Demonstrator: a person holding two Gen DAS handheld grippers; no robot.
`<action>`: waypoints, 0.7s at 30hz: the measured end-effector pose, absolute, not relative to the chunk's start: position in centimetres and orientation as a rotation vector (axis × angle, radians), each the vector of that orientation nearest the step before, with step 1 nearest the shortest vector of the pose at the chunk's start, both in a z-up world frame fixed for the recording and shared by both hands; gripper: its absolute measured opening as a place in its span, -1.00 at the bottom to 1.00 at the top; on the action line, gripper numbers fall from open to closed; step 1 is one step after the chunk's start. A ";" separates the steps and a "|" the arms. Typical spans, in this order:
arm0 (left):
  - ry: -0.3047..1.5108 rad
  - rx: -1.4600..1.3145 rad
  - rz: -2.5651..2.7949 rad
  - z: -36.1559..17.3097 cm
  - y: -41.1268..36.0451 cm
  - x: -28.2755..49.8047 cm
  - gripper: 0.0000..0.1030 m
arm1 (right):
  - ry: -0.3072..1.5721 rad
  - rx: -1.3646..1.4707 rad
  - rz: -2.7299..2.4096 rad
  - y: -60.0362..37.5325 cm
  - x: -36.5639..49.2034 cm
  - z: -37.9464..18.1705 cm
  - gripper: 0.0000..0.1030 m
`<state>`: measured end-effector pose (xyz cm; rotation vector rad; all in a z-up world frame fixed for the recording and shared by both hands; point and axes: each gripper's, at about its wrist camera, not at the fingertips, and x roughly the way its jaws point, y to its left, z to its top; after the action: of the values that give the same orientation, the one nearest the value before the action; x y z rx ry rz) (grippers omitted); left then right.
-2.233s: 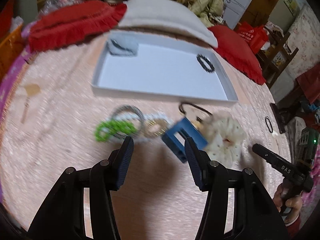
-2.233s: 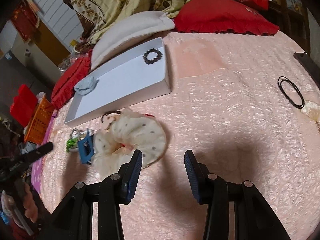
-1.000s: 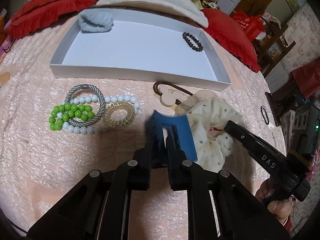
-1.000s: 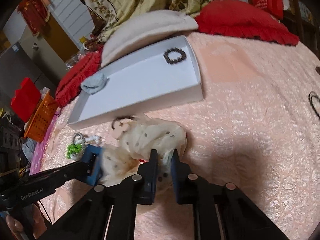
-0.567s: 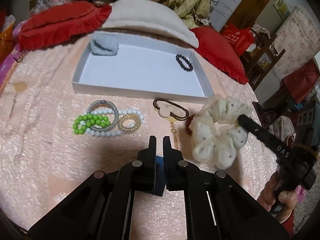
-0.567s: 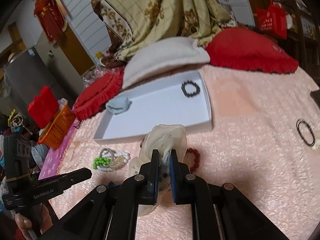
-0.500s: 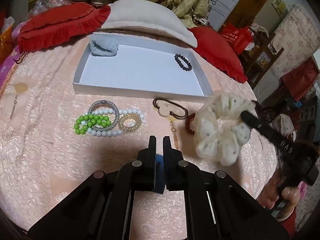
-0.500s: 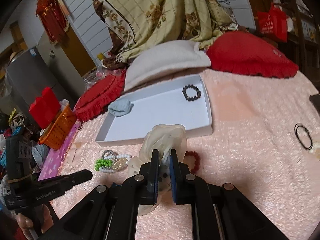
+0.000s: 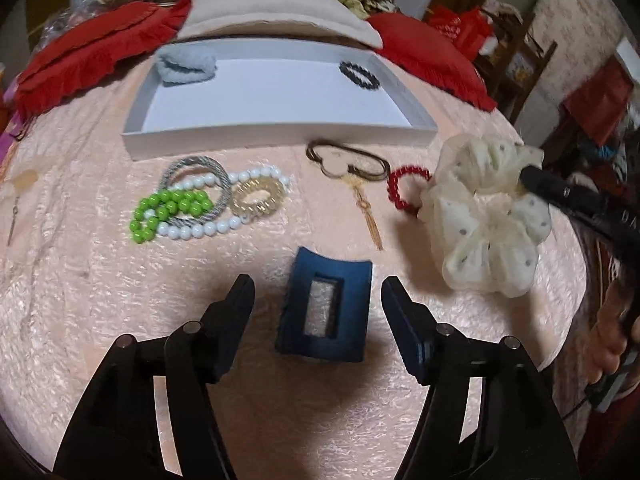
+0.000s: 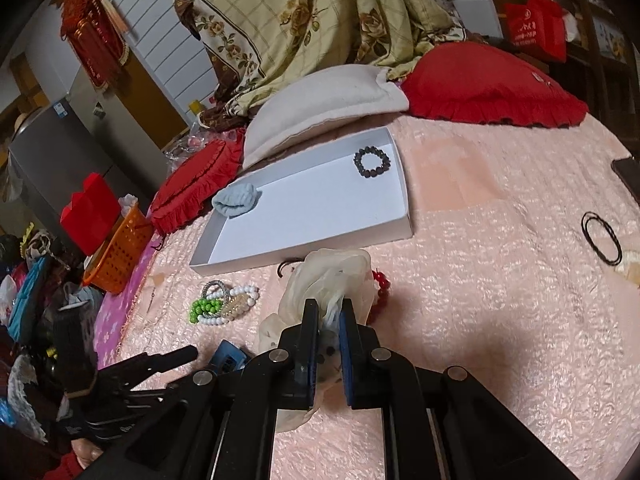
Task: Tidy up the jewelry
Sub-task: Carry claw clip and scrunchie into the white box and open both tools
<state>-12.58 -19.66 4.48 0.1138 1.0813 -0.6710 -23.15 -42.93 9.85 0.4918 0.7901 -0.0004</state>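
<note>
A blue hair claw clip (image 9: 325,312) lies on the pink bedspread between the fingers of my left gripper (image 9: 318,294); the jaws are opening and the pads stand clear of it. My right gripper (image 10: 329,322) is shut on a cream dotted scrunchie (image 10: 326,276), lifted above the bed, seen also as the scrunchie (image 9: 486,220) at the right of the left wrist view. The white tray (image 9: 280,136) holds a pale blue scrunchie (image 9: 186,65) and a dark bead bracelet (image 9: 358,74).
In front of the tray lie a green bead bracelet (image 9: 168,210), a white bead string (image 9: 224,224), a grey ring (image 9: 196,178), a gold coil tie (image 9: 258,198), a brown clasp with tassel (image 9: 348,166) and a red coil (image 9: 406,188). Black hair ties (image 10: 602,236) lie far right.
My left gripper has opened and let go of the blue clip, which now rests on the bedspread. The right gripper has lifted the cream scrunchie off the bed.
</note>
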 end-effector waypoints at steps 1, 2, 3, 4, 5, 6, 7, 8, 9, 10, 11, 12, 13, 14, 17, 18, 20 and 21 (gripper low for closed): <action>1.087 0.125 -0.677 4.2 -19.9 -12.7 0.28 | 0.792 0.493 0.001 -42.9 -23.2 9.8 -0.82; 1.092 0.137 -0.683 3.8 -20.1 -12.7 0.28 | 0.796 0.492 0.002 -42.9 -23.2 9.6 -0.82; 1.096 0.147 -0.685 3.5 -20.3 -12.8 0.28 | 0.798 0.491 0.003 -42.8 -23.3 9.5 -0.82; 1.103 0.161 -0.685 3.2 -20.5 -12.8 0.28 | 0.801 0.491 0.003 -42.8 -23.3 9.4 -0.82; 1.110 0.173 -0.682 3.0 -20.8 -12.8 0.28 | 0.803 0.493 0.005 -42.8 -23.3 9.3 -0.82; 1.114 0.176 -0.680 2.8 -20.8 -12.8 0.28 | 0.805 0.494 0.006 -42.8 -23.2 9.2 -0.82; 1.114 0.178 -0.672 2.7 -20.9 -12.8 0.28 | 0.806 0.495 0.007 -42.7 -23.2 9.2 -0.82; 1.113 0.179 -0.660 2.7 -20.9 -12.8 0.26 | 0.808 0.495 0.009 -42.7 -23.1 9.1 -0.82; 1.115 0.181 -0.646 2.6 -20.9 -12.7 0.20 | 0.809 0.494 0.012 -42.7 -23.0 9.1 -0.82; 1.119 0.171 -0.643 2.6 -20.8 -12.5 -0.06 | 0.809 0.490 0.013 -42.6 -22.9 9.1 -0.82; 1.129 0.156 -0.641 2.7 -20.7 -12.4 -0.05 | 0.810 0.486 0.013 -42.5 -22.8 9.1 -0.82; 1.126 0.149 -0.619 2.9 -20.6 -12.4 -0.06 | 0.811 0.483 0.013 -42.5 -22.8 9.1 -0.82; 1.114 0.147 -0.607 3.2 -20.4 -12.4 -0.06 | 0.811 0.480 0.014 -42.4 -22.7 9.2 -0.82; 1.105 0.143 -0.610 3.5 -20.3 -12.5 -0.06 | 0.810 0.475 0.014 -42.4 -22.6 9.2 -0.82; 1.095 0.105 -0.631 4.9 -19.7 -12.7 -0.06 | 0.804 0.455 0.012 -42.2 -22.3 9.6 -0.82; 1.084 0.101 -0.636 5.6 -19.5 -12.8 -0.06 | 0.799 0.451 0.014 -42.2 -22.2 9.8 -0.82; 1.061 0.099 -0.645 7.0 -19.2 -12.7 -0.06 | 0.786 0.444 0.015 -42.3 -21.8 10.3 -0.82; 1.048 0.096 -0.649 7.8 -19.1 -12.5 -0.06 | 0.774 0.445 0.017 -42.4 -21.5 10.8 -0.82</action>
<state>-12.49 -19.11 7.78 0.0958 1.0483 -0.6492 -21.55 -42.39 10.78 0.4445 0.7744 0.0174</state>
